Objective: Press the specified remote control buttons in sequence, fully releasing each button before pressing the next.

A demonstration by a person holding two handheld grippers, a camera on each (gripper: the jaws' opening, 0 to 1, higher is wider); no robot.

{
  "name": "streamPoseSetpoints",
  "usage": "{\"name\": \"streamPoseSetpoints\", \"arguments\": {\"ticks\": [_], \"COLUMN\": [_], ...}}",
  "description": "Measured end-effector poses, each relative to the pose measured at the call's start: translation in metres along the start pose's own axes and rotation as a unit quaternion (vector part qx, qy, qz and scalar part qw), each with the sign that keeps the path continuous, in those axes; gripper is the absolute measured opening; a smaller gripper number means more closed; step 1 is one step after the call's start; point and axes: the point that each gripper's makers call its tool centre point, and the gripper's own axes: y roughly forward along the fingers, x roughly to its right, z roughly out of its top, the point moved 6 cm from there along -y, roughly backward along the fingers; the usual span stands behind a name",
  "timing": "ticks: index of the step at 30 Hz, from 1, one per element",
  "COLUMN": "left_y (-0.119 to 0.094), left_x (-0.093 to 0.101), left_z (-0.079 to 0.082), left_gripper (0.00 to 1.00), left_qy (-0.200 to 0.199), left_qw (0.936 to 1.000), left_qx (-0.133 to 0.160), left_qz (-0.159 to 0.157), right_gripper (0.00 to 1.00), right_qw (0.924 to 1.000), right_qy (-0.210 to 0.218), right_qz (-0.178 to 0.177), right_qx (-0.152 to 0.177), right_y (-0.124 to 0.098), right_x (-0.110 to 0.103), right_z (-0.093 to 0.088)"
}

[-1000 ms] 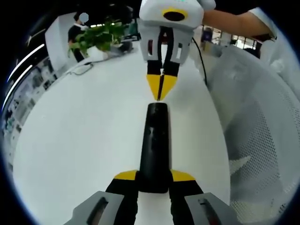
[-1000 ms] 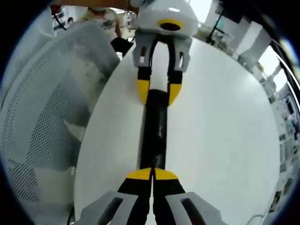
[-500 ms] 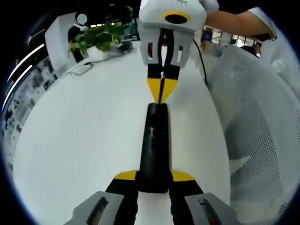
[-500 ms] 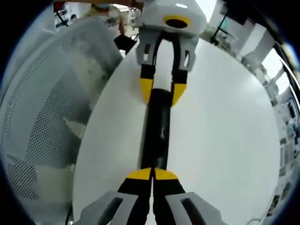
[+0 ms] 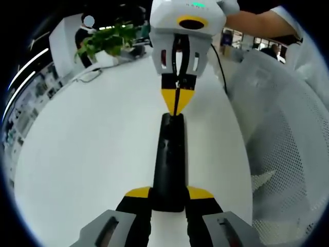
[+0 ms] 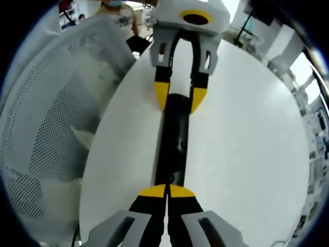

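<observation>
A long black remote (image 5: 169,154) lies on the white table (image 5: 92,144). My left gripper (image 5: 168,194) is shut on its near end, one yellow-tipped jaw on each side. From the top of the left gripper view comes my right gripper (image 5: 176,105), shut, its joined yellow tips resting on the remote's far end. In the right gripper view the shut right gripper (image 6: 167,191) touches the near end of the remote (image 6: 173,139). At the far end, the left gripper (image 6: 180,98) clamps it from both sides.
A white mesh chair (image 5: 288,144) stands close along the table's edge, also seen as the mesh chair (image 6: 46,123). A green plant (image 5: 105,40) and a cable (image 5: 90,76) sit at the table's far side. A person (image 6: 115,13) stands behind.
The right gripper's view has tilted slightly, so the left gripper sits a little higher in it. Both grippers keep their hold and contact on the remote.
</observation>
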Motion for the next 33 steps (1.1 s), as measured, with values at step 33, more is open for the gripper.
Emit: {"name": "streamPoseSetpoints", "arguments": {"ticks": [33], "left_y": [-0.0001], "left_x": [-0.0001], "left_z": [-0.0015], "left_gripper": [0.24], "left_qy": [-0.005], "left_qw": [1.0000], "left_qx": [0.005], "left_qz": [0.003], "right_gripper": [0.00], "right_qw": [1.0000], "right_qy": [0.006], "right_qz": [-0.006], "right_qx": [-0.002], "right_y": [-0.0006], "right_x": [-0.0011], "right_z": [0.0005]}}
